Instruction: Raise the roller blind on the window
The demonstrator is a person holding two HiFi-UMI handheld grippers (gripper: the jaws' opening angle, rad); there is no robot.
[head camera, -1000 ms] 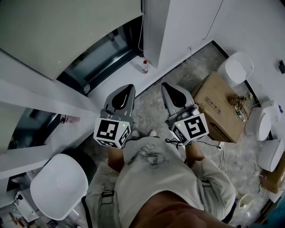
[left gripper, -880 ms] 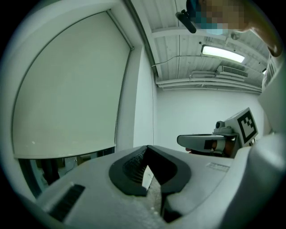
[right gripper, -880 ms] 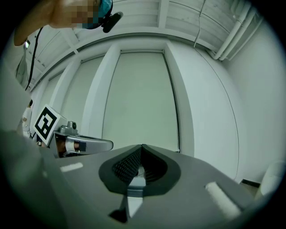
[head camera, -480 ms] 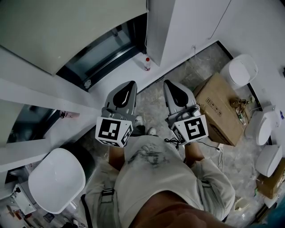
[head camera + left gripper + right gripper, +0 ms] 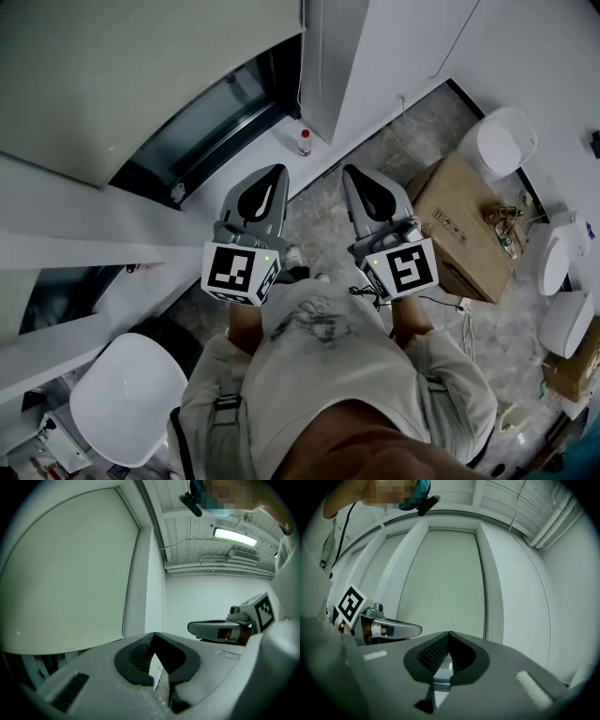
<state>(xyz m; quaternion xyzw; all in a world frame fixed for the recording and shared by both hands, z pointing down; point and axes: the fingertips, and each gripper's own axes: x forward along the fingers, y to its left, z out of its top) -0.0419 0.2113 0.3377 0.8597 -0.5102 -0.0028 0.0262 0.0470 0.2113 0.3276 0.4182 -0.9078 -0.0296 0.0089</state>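
The pale roller blind (image 5: 122, 75) hangs low over the window at the upper left, with a strip of dark glass (image 5: 211, 117) showing below its bottom edge. I hold both grippers side by side in front of my body, pointing at the window wall. Both are well short of the blind. My left gripper (image 5: 274, 172) is shut and holds nothing. My right gripper (image 5: 354, 172) is also shut and empty. In the left gripper view the blind (image 5: 70, 573) fills the left side above the closed jaws. In the right gripper view the blind (image 5: 445, 583) lies straight ahead.
A small bottle (image 5: 304, 141) stands on the white sill by the pillar. A cardboard box (image 5: 469, 225) with clutter on it sits on the floor at right, among white round seats (image 5: 502, 141). Another white seat (image 5: 127, 398) is at lower left. A thin cord (image 5: 457, 42) runs down the right wall.
Both grippers stay side by side and shut. The head view has swayed slightly, so the window and floor shift a little in the picture.
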